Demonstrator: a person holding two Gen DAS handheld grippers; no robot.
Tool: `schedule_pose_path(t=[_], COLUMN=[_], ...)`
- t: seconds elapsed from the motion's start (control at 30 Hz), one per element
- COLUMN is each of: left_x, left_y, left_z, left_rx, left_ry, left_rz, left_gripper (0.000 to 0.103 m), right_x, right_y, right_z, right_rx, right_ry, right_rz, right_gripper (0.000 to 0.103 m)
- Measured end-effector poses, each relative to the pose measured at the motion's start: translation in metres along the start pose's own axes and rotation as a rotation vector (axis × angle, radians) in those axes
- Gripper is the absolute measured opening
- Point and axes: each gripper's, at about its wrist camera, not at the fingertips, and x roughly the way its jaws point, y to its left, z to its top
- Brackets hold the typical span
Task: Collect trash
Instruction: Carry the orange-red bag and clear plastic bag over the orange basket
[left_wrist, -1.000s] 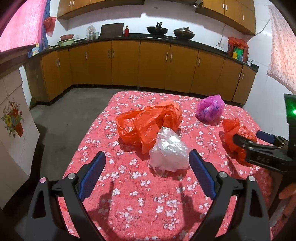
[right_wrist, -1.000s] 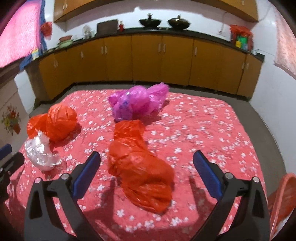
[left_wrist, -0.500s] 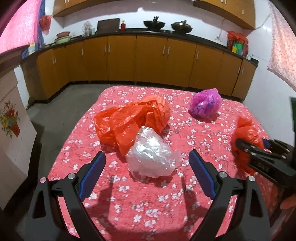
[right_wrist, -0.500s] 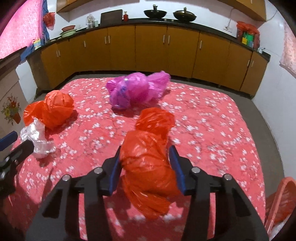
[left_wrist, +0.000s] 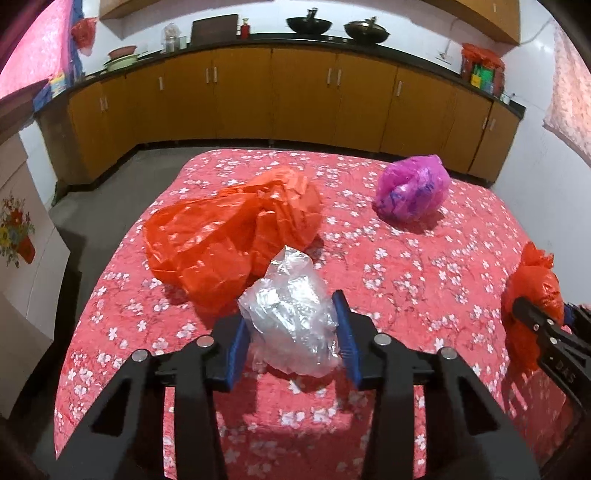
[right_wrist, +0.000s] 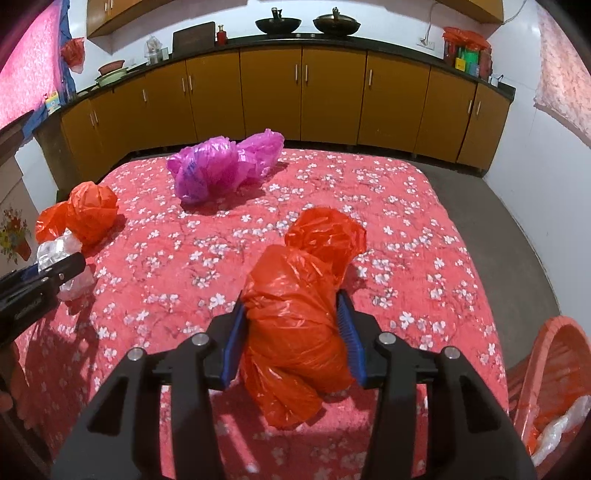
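A red tablecloth (left_wrist: 424, 280) printed with white blossoms is spread over the table. Behind it, brown cabinets (right_wrist: 303, 99) are lined along the wall, and two dark woks (right_wrist: 277, 24) are set on the black countertop (left_wrist: 406, 46).

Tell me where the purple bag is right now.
The purple bag lies loose on the red floral tablecloth at its far edge, nearest the cabinets; it sits upper left in the right wrist view, beyond both claws' loads.

Orange cabinets (left_wrist: 295, 96) along white wall (left_wrist: 535, 122); grey floor (left_wrist: 96, 206).
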Motion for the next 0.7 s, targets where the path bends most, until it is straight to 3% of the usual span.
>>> schedule_pose_path(t=[0.33, 0.7], left_x=[-0.024, -0.062], left_y=[-0.019, -0.052], left_z=[-0.013, -0.014], left_rx=[0.055, 0.122], left_ry=[-0.012, -0.054], left_rz=[-0.075, -0.138], left_gripper=[0.039, 0.039], right_x=[-0.021, -0.075], right_y=[-0.015, -0.051], right_z=[-0.017, -0.035], right_rx=[0.036, 0.121], right_ry=[-0.008, -0.044], right_rz=[-0.014, -0.049], right_gripper=[0.044, 0.044])
